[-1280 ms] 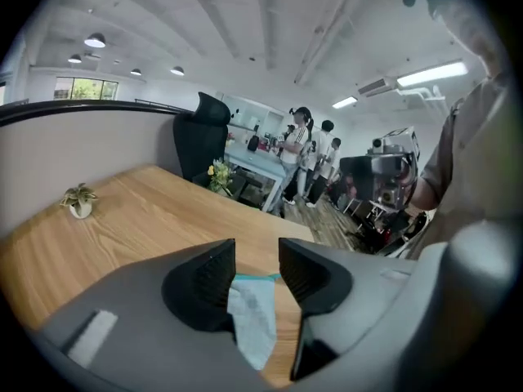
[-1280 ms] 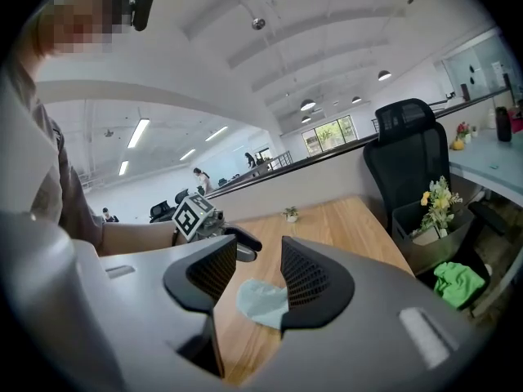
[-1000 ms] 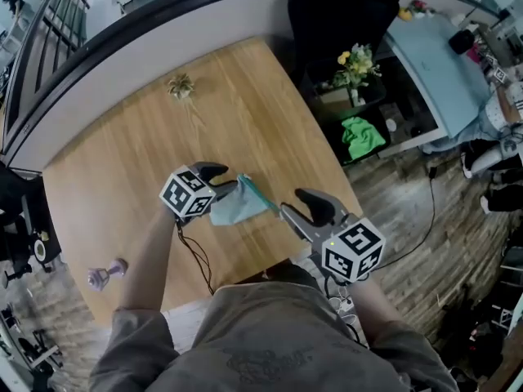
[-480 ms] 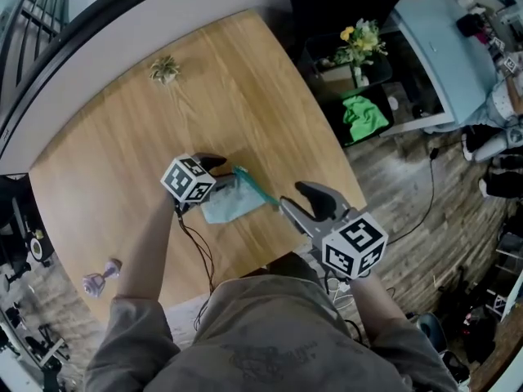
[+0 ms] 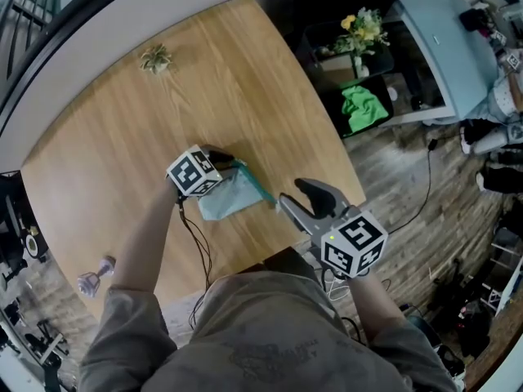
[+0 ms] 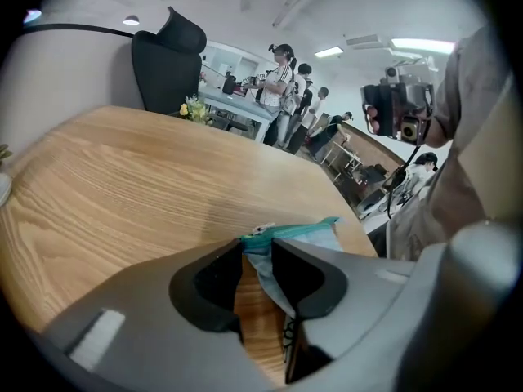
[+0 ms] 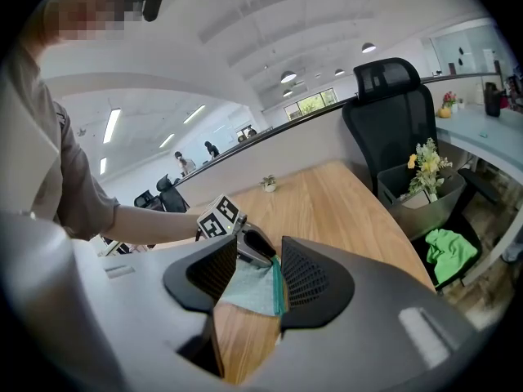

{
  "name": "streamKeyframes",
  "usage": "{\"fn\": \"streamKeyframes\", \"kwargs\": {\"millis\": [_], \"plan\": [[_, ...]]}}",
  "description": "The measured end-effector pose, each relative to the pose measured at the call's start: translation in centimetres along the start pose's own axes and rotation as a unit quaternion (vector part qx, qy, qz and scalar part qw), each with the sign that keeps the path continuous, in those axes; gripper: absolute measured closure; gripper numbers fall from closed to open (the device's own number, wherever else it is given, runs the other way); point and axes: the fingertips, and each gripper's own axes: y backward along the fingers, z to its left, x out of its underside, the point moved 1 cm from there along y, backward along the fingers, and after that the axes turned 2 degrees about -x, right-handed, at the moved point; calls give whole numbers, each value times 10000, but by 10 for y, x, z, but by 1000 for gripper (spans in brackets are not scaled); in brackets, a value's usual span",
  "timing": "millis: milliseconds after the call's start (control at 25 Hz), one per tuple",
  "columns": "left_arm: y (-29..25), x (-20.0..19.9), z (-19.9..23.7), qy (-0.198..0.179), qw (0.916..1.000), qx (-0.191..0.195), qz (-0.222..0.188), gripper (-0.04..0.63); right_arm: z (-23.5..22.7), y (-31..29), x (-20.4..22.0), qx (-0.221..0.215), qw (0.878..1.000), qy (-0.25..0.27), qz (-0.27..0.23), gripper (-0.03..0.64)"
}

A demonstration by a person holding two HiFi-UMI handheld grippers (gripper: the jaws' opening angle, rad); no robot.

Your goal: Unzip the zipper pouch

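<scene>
A pale blue-green zipper pouch (image 5: 229,198) lies flat on the wooden table (image 5: 122,137), its teal zipper (image 5: 255,184) along the right edge. My left gripper (image 5: 227,160) sits at the pouch's far end. In the left gripper view the pouch's zipper end (image 6: 298,233) lies between the closing jaws, and bare wood still shows beside the fabric. My right gripper (image 5: 296,199) is open just short of the pouch's near end. In the right gripper view the pouch (image 7: 249,288) shows through the gap, with the left gripper's marker cube (image 7: 219,217) beyond.
A small potted plant (image 5: 154,56) stands far back on the table, and a small purple object (image 5: 94,278) sits near the front left edge. Right of the table are a black chair (image 7: 392,96), a crate with flowers (image 5: 359,31) and a green cloth (image 5: 364,104).
The left gripper has shifted slightly right onto the pouch's far zipper end, and its jaws now straddle it. The right gripper has hardly moved.
</scene>
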Motion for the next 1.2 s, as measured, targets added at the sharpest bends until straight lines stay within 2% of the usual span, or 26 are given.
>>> {"fn": "streamKeyframes", "kwargs": {"millis": [160,320,600,840,1200], "plan": [[-5,0,-3,134,9998,-60,-111,535,-2,2,2,26,10000,15,-17,437],[5,-7,-5,235,9985,-221,-439,565,-1,7,0,63,10000,29,-68,437],[44,-33,-31,20,9920,-650,-1079,575,7,22,-6,35,9996,125,-254,437],[95,-63,-62,-264,9782,-1136,-1719,577,21,38,-24,-17,9980,306,-557,437],[187,-103,-103,-606,9507,-1816,-2441,577,50,64,-61,-96,9911,887,-986,437]]}}
